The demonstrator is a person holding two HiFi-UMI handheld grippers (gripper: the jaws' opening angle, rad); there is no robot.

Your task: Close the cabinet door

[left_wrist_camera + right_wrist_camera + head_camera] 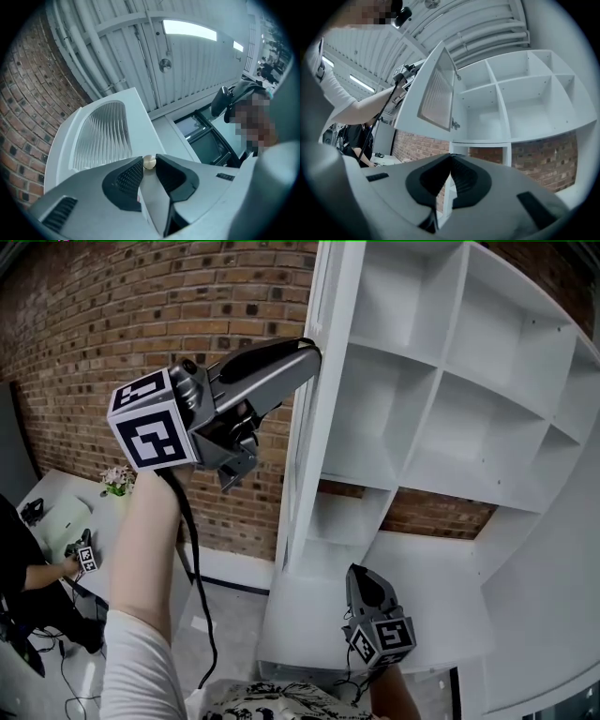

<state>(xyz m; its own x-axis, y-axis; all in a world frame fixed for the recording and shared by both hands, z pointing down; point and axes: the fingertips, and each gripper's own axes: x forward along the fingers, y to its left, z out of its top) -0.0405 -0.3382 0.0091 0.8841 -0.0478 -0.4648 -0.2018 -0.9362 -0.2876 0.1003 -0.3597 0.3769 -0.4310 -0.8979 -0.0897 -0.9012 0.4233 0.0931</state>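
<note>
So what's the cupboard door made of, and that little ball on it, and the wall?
The door looks like white-painted wood or board, smooth and matt. Its window is ribbed glass or maybe clear plastic: you can see fine see-through ridges. The knob is probably metal, shiny and gold like brass. The wall is red-brown brick with pale mortar lines.

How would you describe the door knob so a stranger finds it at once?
Start at the white open-shelf cabinet and its open white door with a ribbed glass panel. On that door's frame sits a small round brass-coloured knob, the only golden thing there, pinched between the left tongs.
</note>
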